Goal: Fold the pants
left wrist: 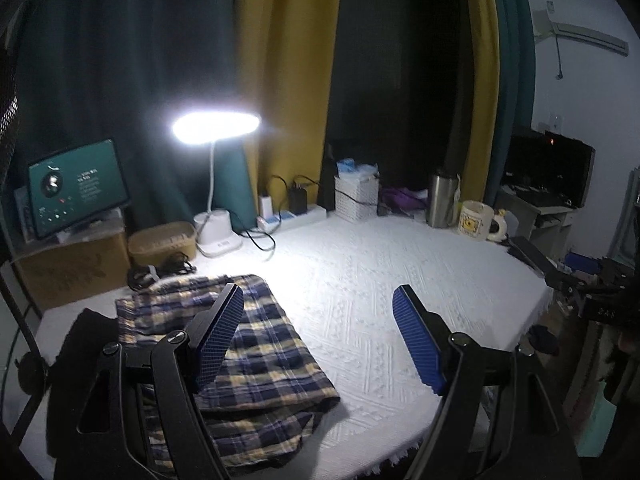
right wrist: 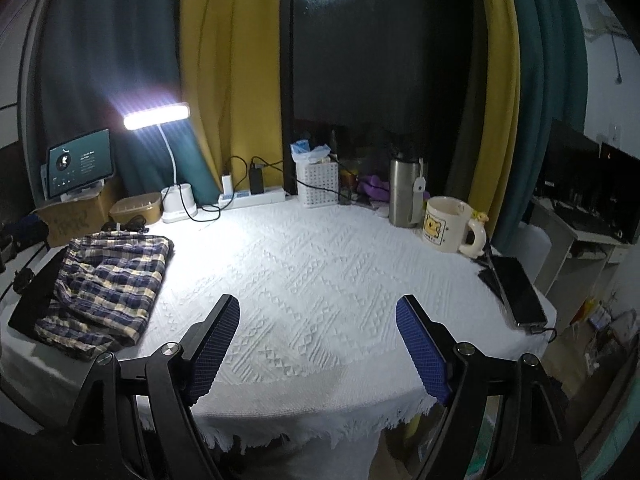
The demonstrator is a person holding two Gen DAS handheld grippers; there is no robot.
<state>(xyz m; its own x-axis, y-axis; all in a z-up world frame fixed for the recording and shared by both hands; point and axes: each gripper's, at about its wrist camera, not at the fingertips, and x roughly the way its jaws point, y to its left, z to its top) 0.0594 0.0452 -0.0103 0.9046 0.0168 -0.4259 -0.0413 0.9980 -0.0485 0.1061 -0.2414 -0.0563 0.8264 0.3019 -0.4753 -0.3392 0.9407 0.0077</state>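
One pair of plaid pants [left wrist: 240,344] lies already doubled into a compact stack, directly below and ahead of the left gripper [left wrist: 318,338], whose left finger overlaps the cloth in its own view. Jaws apart there, nothing held. Over to the right gripper [right wrist: 318,346]: also spread wide, hanging over bare white tablecloth [right wrist: 320,264], with the pants [right wrist: 108,284] well off to its left beside a dark flat item. Folding looks nearly done, perhaps finished. If one more fold is wanted, the near hem needs pinching and carrying over. Beyond both grippers stand the lit desk lamp [left wrist: 216,128] and a mug [right wrist: 448,222].
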